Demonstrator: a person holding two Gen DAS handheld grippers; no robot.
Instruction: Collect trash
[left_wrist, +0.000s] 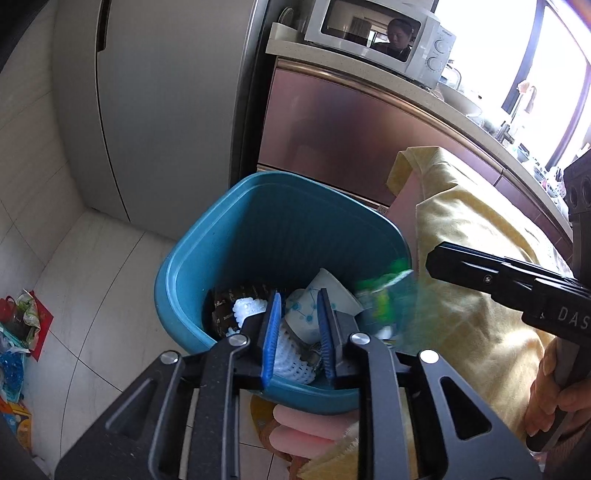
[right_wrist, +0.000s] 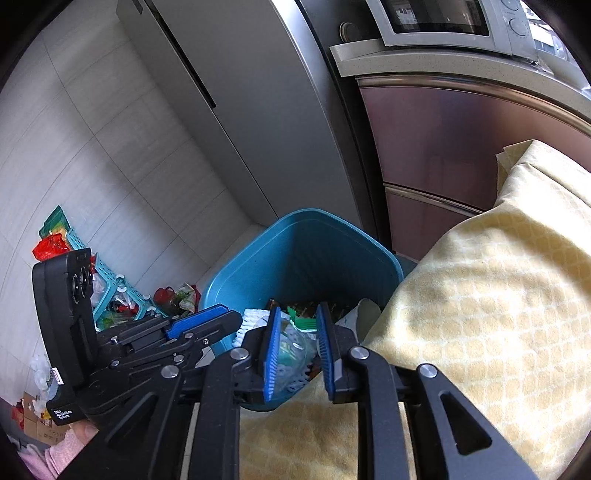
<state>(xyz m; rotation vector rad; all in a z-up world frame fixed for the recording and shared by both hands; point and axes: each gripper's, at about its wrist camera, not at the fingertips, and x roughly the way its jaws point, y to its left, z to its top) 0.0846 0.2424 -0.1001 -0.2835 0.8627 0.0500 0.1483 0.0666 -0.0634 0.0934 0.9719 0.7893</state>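
Observation:
A blue plastic bin (left_wrist: 258, 229) stands on the floor beside a table; it also shows in the right wrist view (right_wrist: 295, 251). Inside lie a paper cup (left_wrist: 314, 299), white foam netting (left_wrist: 291, 350) and a dark wrapper (left_wrist: 229, 302). My left gripper (left_wrist: 297, 332) is open and empty over the bin's near rim. A green and clear plastic wrapper (left_wrist: 388, 295), blurred, falls at the bin's right rim below the right gripper's tip (left_wrist: 443, 258). My right gripper (right_wrist: 295, 347) is open, with that wrapper (right_wrist: 295, 343) loose between its blue pads (right_wrist: 271, 354), above the bin.
A yellow tablecloth (right_wrist: 480, 295) covers the table right of the bin. A grey fridge (left_wrist: 166, 110) and pink cabinets (left_wrist: 351, 129) with a microwave (left_wrist: 380, 33) stand behind. Bags and a teal basket (right_wrist: 110, 295) clutter the floor to the left.

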